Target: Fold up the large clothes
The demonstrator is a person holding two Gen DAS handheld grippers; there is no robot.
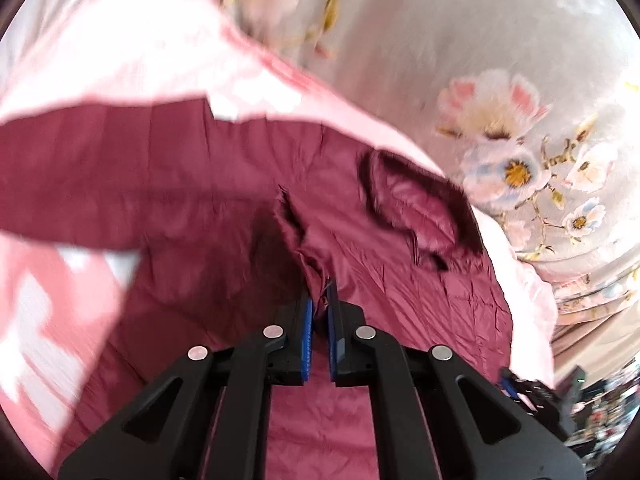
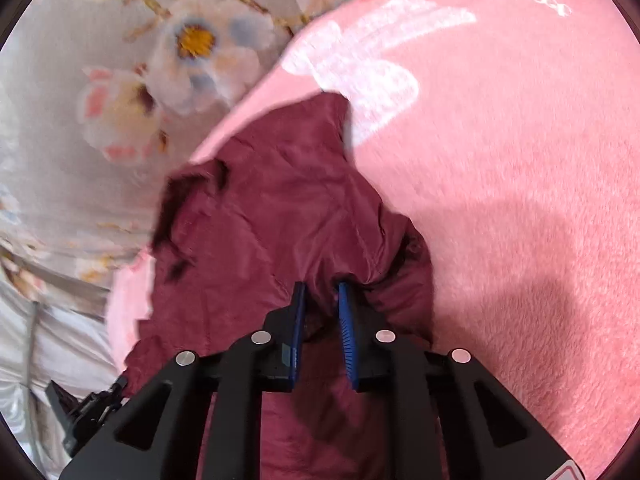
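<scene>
A big soft pink blanket (image 2: 520, 200) covers most of the space. It looks fluffy and has white shapes and some curly white writing on it. Under it lies a pale grey sheet (image 1: 400, 40) with big printed flowers in pink, white and blue with yellow middles. The light is bright and soft, and a dark shadow falls on the pink blanket. In the low right corner of the left view there may be a crowded shelf (image 1: 600, 412), but it is too blurry to tell.
</scene>
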